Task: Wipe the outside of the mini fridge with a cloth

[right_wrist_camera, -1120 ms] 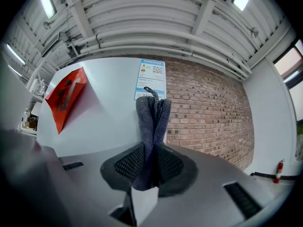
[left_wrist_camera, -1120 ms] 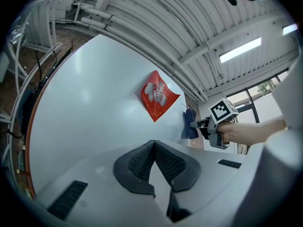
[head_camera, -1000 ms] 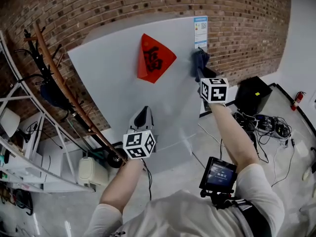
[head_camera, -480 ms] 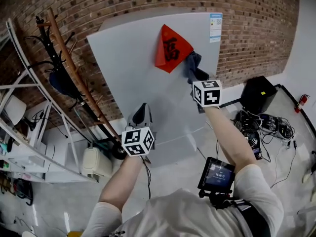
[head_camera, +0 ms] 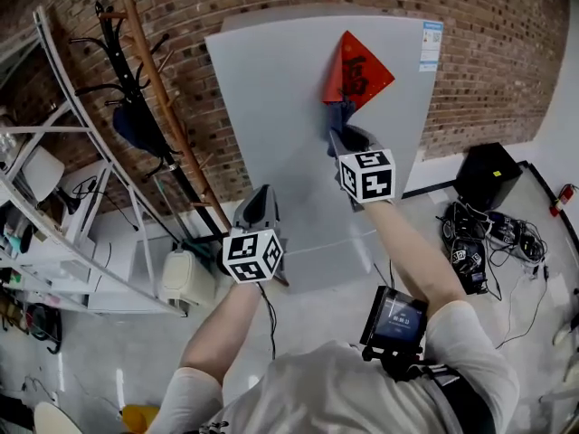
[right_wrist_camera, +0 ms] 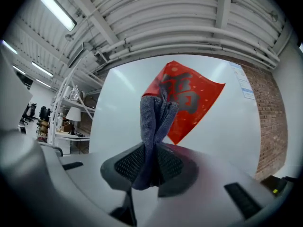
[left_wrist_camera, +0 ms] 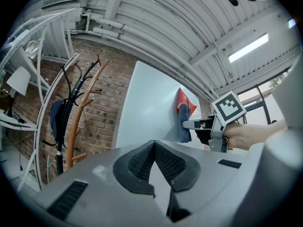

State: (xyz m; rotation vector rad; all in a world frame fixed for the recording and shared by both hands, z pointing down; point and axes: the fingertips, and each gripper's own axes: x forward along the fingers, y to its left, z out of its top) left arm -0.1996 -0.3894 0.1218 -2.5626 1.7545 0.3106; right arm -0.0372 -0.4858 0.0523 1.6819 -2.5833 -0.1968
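The fridge (head_camera: 271, 107) is a tall pale grey door standing against a brick wall, with a red diamond-shaped paper (head_camera: 357, 69) stuck near its top. My right gripper (head_camera: 339, 132) is shut on a dark blue cloth (head_camera: 338, 116) and presses it to the door at the paper's lower left corner. In the right gripper view the cloth (right_wrist_camera: 155, 122) rises folded from the closed jaws (right_wrist_camera: 150, 160) in front of the red paper (right_wrist_camera: 194, 98). My left gripper (head_camera: 259, 197) hangs lower, short of the door, shut and empty (left_wrist_camera: 154, 148); it looks toward the cloth (left_wrist_camera: 183, 124).
A wooden coat rack (head_camera: 154, 107) with a dark garment leans left of the fridge, beside white shelving (head_camera: 54, 197). A white container (head_camera: 185, 278) sits on the floor below. A black box (head_camera: 488, 174) and tangled cables (head_camera: 484, 238) lie at the right. An energy label (head_camera: 431, 45) marks the door's top right.
My right gripper has carried the cloth leftward across the door, from beside the energy label to under the red paper. The left gripper has stayed low and shut.
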